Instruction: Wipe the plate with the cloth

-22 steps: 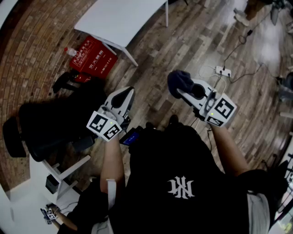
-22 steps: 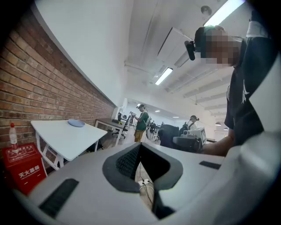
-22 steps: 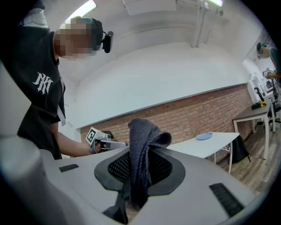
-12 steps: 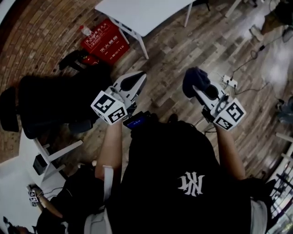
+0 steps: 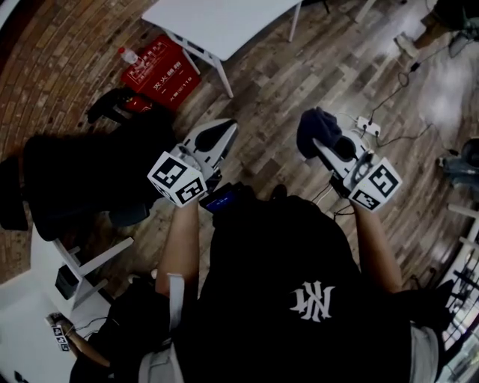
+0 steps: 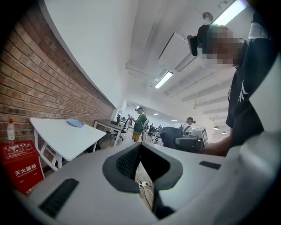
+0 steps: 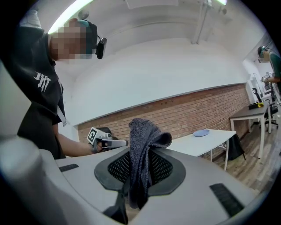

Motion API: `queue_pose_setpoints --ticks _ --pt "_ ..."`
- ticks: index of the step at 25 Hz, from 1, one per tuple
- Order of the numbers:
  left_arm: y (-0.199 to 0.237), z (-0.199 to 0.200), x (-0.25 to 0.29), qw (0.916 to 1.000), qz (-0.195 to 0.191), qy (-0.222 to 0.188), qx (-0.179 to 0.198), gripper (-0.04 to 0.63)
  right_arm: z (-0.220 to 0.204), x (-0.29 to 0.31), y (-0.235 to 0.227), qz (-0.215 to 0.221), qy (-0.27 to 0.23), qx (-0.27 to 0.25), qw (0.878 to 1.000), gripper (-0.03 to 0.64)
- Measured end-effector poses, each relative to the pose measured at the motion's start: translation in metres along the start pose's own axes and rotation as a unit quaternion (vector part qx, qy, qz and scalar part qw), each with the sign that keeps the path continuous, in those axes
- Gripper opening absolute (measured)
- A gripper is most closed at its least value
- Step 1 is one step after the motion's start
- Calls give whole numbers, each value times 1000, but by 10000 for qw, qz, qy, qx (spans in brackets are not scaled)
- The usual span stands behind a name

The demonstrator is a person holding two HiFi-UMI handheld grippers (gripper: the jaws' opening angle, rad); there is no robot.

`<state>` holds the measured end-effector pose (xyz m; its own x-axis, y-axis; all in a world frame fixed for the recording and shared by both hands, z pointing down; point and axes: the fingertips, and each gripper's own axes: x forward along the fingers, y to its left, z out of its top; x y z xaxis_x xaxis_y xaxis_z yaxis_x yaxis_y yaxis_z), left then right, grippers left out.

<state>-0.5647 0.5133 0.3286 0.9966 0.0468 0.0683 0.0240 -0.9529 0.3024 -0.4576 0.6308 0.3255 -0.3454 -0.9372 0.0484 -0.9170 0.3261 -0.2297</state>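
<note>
My left gripper (image 6: 139, 151) is held level, its fingers pressed together on nothing. My right gripper (image 7: 140, 171), beside it but apart, pinches the dark cloth (image 7: 142, 140), which bunches up above the fingers and hangs a little below them. Both are over the wooden floor (image 5: 322, 67). Further ahead a red box (image 5: 159, 71) stands by the brick wall (image 5: 52, 60), and next to it the white table (image 5: 224, 22); the blue plate (image 6: 75, 123) lies on the table, well away from the cloth
</note>
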Motion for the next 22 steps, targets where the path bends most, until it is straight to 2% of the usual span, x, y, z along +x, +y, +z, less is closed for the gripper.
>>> queue_pose_setpoints --ticks 9,22 --pt "-9 -4 9 9999 -67 88 18 2 -1 -16 -9 -176 -56 69 9998 87" --pt "-23 -7 27 9998 139 137 -65 2 -1 -42 -22 -51 -106 105 9999 87"
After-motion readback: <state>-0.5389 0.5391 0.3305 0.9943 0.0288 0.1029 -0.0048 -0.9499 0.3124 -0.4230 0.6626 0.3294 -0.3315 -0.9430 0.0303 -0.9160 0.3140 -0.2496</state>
